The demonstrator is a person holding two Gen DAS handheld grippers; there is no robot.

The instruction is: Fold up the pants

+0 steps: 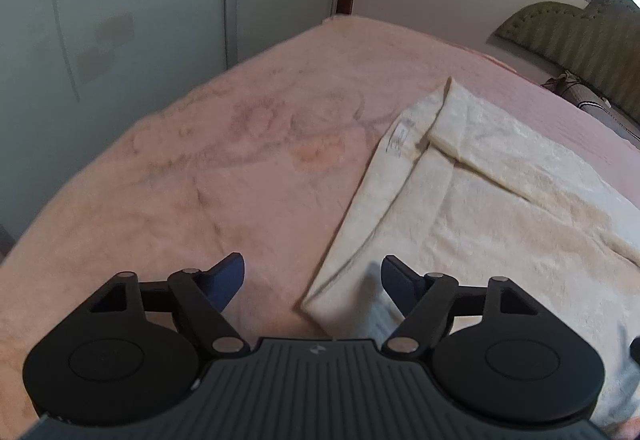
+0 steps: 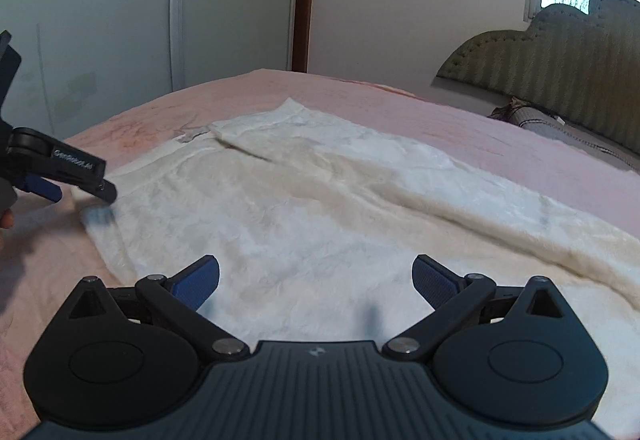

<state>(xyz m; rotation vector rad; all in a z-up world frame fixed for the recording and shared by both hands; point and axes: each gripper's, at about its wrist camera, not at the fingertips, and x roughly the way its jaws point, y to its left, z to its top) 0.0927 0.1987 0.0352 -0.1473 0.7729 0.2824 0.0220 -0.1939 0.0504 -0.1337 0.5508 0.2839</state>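
Observation:
Cream fuzzy pants (image 1: 480,208) lie flat on the pink bed, with the waistband at the left and the legs running off to the right; they also show in the right wrist view (image 2: 320,208). My left gripper (image 1: 312,276) is open, hovering over the near left corner of the waistband, one finger over the blanket and the other over the pants. It also shows from the side in the right wrist view (image 2: 76,188). My right gripper (image 2: 316,280) is open and empty, low over the middle of the pants.
The pink blanket (image 1: 200,180) covers the bed. A wardrobe with sliding doors (image 1: 120,20) stands past the far edge. A green padded headboard (image 2: 560,72) and a grey pillow (image 2: 568,128) are at the right.

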